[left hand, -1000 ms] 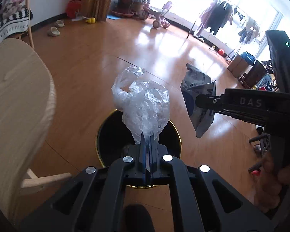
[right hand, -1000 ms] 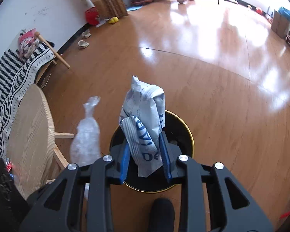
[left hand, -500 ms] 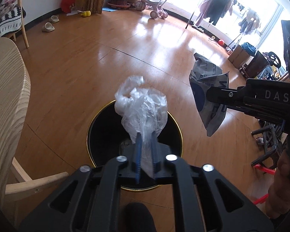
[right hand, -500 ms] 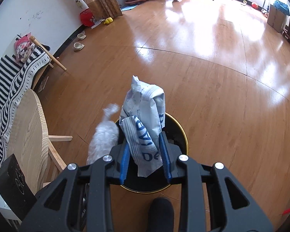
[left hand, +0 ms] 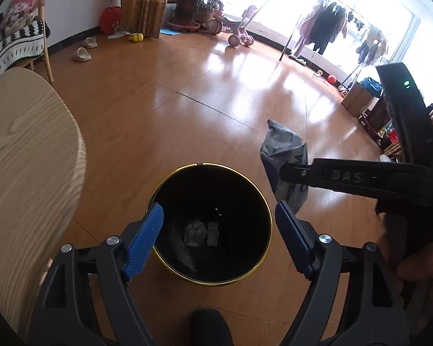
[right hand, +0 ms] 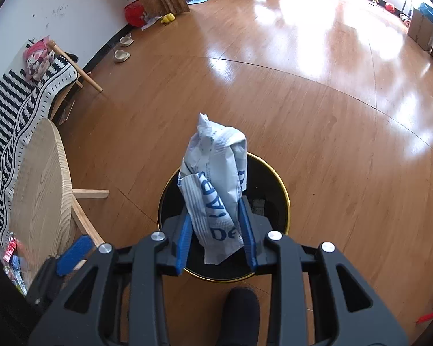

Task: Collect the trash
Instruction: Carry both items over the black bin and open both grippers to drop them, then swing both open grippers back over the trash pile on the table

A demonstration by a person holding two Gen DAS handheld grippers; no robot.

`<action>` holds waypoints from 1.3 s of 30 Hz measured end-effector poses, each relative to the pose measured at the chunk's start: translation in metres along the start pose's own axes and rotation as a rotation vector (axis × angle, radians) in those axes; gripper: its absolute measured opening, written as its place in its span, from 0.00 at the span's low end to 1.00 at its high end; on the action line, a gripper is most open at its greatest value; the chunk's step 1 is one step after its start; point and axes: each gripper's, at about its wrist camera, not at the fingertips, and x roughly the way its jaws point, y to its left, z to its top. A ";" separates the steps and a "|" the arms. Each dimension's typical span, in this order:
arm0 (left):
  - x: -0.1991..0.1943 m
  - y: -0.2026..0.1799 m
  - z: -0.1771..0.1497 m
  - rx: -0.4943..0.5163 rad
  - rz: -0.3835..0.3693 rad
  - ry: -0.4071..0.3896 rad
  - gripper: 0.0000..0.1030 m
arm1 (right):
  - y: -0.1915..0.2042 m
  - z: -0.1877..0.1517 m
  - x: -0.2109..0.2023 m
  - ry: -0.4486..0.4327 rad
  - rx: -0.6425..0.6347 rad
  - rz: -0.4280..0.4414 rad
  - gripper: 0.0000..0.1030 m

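Left gripper [left hand: 219, 216]: your jaws have just been opening and now stand spread wide above the bin, with nothing between them.
Right gripper [right hand: 216, 230]: your jaws pinch the white packet [right hand: 216, 178] by its lower part; it stands upright over the bin.
Bin [left hand: 262, 201]: black with a gold rim, on the wooden floor [left hand: 173, 115] just beside the round tabletop [left hand: 23, 155].
Trash in bin [left hand: 195, 232]: crumpled pieces lie at the bottom.
Clear bag: you cannot tell it apart down there.

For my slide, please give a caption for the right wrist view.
Right gripper holds a white packet above the black bin.
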 end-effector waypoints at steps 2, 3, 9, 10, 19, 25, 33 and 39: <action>-0.008 0.004 0.000 -0.004 0.016 -0.008 0.78 | 0.005 0.001 0.000 -0.001 -0.005 -0.004 0.37; -0.014 0.008 0.000 -0.010 0.023 -0.011 0.79 | 0.006 0.001 0.000 -0.001 -0.007 -0.003 0.42; -0.050 0.035 0.003 -0.066 0.063 -0.040 0.82 | 0.025 0.000 -0.009 -0.043 -0.027 0.004 0.68; -0.057 0.039 0.003 -0.075 0.065 -0.047 0.83 | 0.029 -0.001 -0.011 -0.045 -0.032 0.010 0.68; -0.157 0.111 -0.010 -0.138 0.200 -0.174 0.86 | 0.165 -0.026 -0.041 -0.127 -0.253 0.128 0.79; -0.239 0.191 -0.042 -0.278 0.354 -0.262 0.87 | 0.295 -0.071 -0.048 -0.108 -0.449 0.286 0.81; -0.337 0.296 -0.117 -0.487 0.601 -0.305 0.87 | 0.444 -0.161 -0.039 -0.043 -0.722 0.385 0.81; -0.383 0.372 -0.189 -0.640 0.728 -0.256 0.87 | 0.510 -0.222 -0.024 0.029 -0.834 0.427 0.81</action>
